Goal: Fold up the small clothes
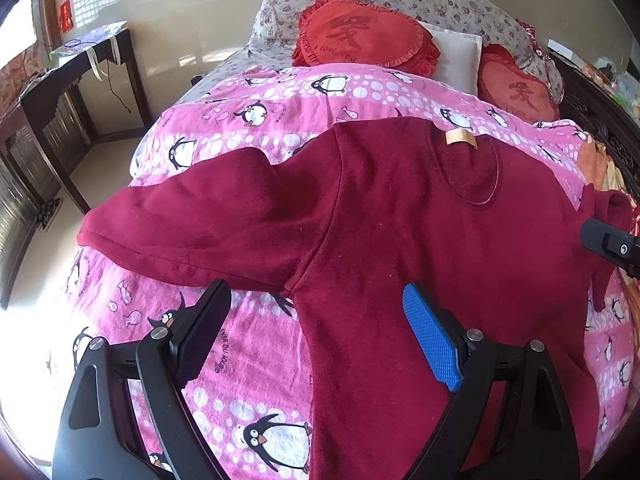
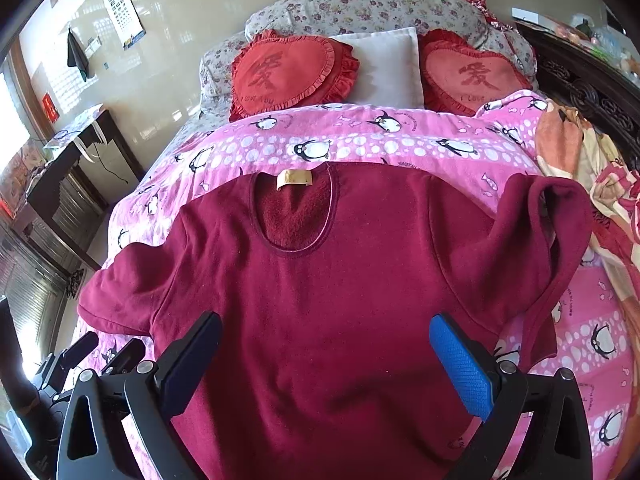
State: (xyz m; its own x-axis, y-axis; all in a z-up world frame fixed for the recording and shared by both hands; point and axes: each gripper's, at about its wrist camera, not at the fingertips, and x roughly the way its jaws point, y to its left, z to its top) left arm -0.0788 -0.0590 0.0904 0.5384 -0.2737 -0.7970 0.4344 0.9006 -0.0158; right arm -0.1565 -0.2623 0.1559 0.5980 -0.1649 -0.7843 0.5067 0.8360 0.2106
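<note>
Pink penguin-print bedding (image 2: 360, 140) covers the bed, with two red heart cushions (image 2: 288, 74) at the headboard end, and the maroon fleece top (image 2: 328, 280) lies face-up and spread flat on it. My left gripper (image 1: 316, 320) hangs released over the armpit of the outstretched sleeve (image 1: 192, 224). My right gripper (image 2: 324, 344) is likewise spread wide and empty above the chest, the other sleeve (image 2: 552, 232) crumpled back.

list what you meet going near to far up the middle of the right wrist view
right gripper → maroon top → tan neck label → pink penguin blanket → white pillow → floral pillow
</note>
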